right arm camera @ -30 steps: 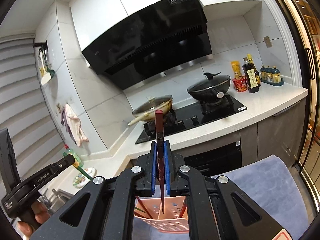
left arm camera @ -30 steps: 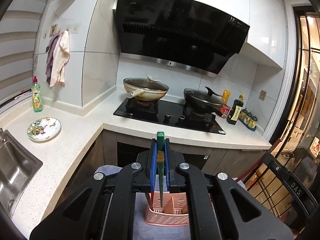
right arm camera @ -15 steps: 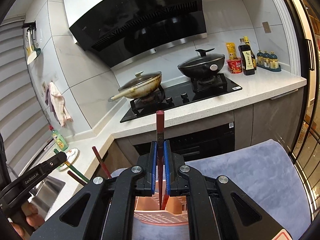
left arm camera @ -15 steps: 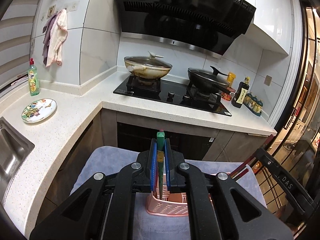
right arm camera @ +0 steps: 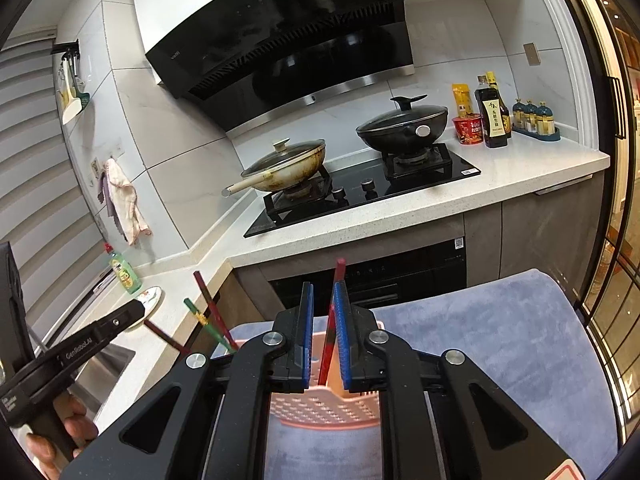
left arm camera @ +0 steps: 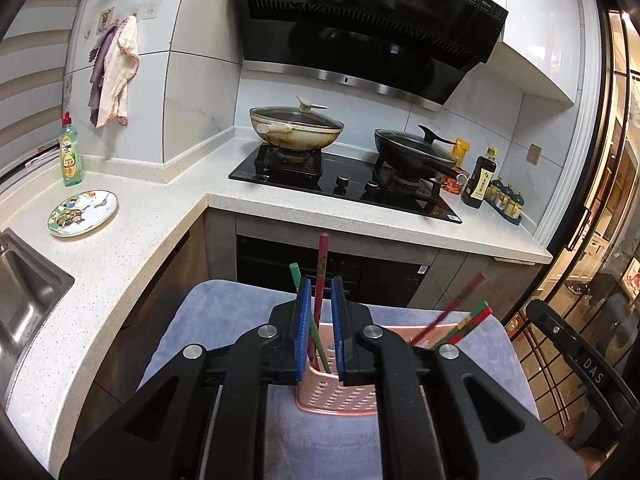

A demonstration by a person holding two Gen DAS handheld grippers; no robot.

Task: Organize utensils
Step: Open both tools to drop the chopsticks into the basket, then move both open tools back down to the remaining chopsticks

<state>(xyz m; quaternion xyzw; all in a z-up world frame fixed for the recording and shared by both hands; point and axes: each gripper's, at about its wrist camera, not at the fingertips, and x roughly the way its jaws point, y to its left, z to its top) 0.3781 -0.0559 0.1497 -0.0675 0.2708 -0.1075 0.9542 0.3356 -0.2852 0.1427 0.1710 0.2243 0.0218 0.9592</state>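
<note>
A pink perforated utensil basket (left arm camera: 340,394) stands on a blue-grey cloth (left arm camera: 224,320); it also shows in the right wrist view (right arm camera: 324,408). My left gripper (left arm camera: 319,308) is open just above the basket, with a green chopstick (left arm camera: 298,280) and a red chopstick (left arm camera: 321,264) standing loose between its jaws. More red and green chopsticks (left arm camera: 460,320) lean out of the basket to the right. My right gripper (right arm camera: 322,312) is open above the basket, with a red chopstick (right arm camera: 335,300) leaning against its right pad.
A white counter (left arm camera: 120,248) wraps the corner with a sink (left arm camera: 20,304), a patterned plate (left arm camera: 82,213) and a soap bottle (left arm camera: 71,152). A hob (left arm camera: 344,188) holds two lidded pans. Sauce bottles (left arm camera: 480,180) stand at the right. The other gripper's handle (right arm camera: 72,348) is at the left.
Both grippers have opened and let go of their chopsticks, which now stand in the basket. Both cameras have tilted down towards the cloth.
</note>
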